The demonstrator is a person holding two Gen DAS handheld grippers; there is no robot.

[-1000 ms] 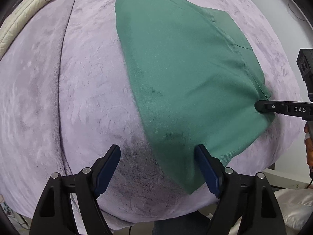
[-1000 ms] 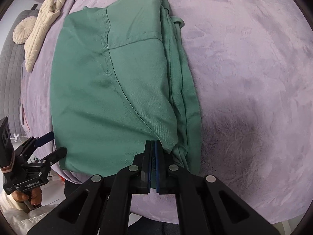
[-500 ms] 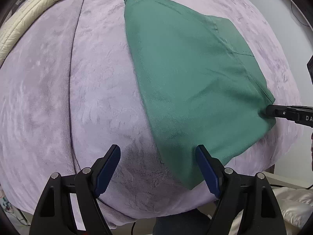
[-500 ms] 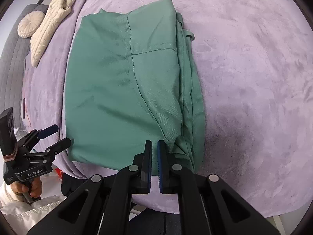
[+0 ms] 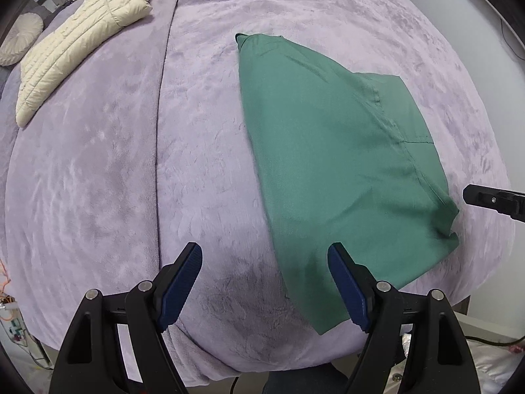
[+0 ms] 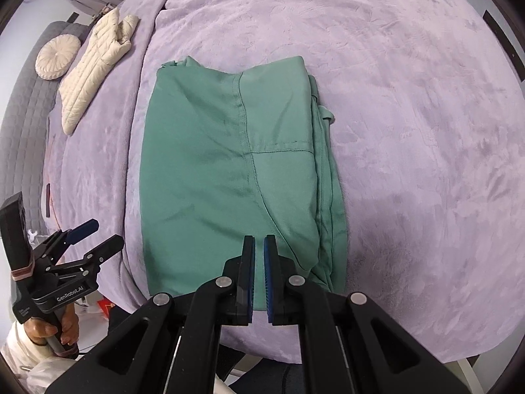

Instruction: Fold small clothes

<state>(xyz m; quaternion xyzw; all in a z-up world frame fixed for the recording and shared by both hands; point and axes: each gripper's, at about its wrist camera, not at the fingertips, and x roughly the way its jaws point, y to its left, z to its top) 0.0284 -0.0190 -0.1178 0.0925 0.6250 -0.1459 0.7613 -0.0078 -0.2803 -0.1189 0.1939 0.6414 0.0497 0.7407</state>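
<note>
Change: both grippers have lifted away from the green garment (image 6: 236,177), which now looks smaller in both views.
Garment: folded, flat on the purple bed (image 6: 410,131), near its front edge.
Left gripper (image 5: 264,282): jaws wide open, empty, above the garment's left edge.
Right gripper (image 6: 259,275): jaws nearly closed, holding nothing, above the garment's near edge.
Meaning: the fold looks released, probably finished.

Cream puffer jacket (image 5: 78,42), round cushion (image 6: 57,56)

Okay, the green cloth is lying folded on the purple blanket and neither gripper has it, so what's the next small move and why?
Probably bring both grippers back down to the green garment's near edge for another fold: left gripper is open and empty, right gripper nearly shut on nothing, and the layers look uneven along its right side.
</note>
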